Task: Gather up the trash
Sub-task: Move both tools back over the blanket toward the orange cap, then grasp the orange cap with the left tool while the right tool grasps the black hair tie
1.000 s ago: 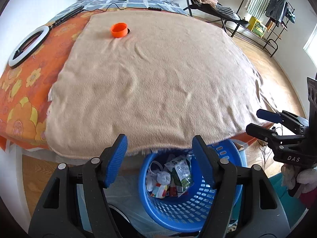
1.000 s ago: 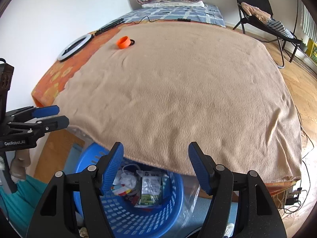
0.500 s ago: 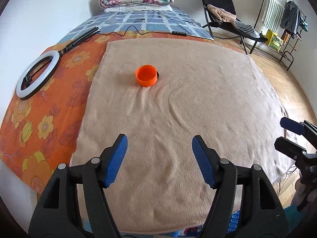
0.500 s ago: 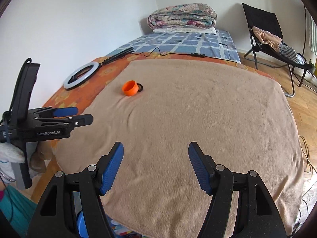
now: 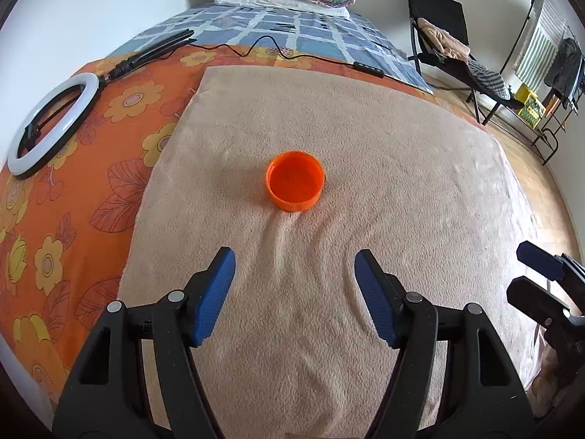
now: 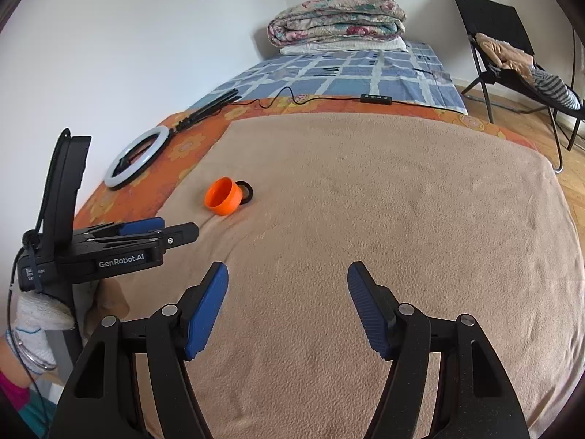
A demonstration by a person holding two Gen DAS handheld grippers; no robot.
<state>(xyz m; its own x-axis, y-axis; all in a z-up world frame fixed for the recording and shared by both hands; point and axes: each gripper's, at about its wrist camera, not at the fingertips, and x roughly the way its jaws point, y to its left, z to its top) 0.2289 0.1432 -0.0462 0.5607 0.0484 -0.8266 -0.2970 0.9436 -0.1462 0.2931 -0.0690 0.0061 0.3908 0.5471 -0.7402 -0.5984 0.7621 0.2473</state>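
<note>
On the tan blanket (image 5: 365, 190) we are logging one orange cap (image 5: 294, 184), lying open side up toward the blanket's far left part, with a small black ring (image 6: 245, 191) touching its far side. Directly before it we are holding the left gripper (image 5: 294, 285), tongs apart and empty. Well to the right we are holding the right gripper (image 6: 287, 303), tongs likewise apart. Left of the blanket, a white ring light (image 5: 51, 124) is lying on the orange flowered sheet (image 5: 73, 190).

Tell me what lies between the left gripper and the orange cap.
Only bare, wrinkled blanket between the left gripper and the cap, seen in the left wrist view.
</note>
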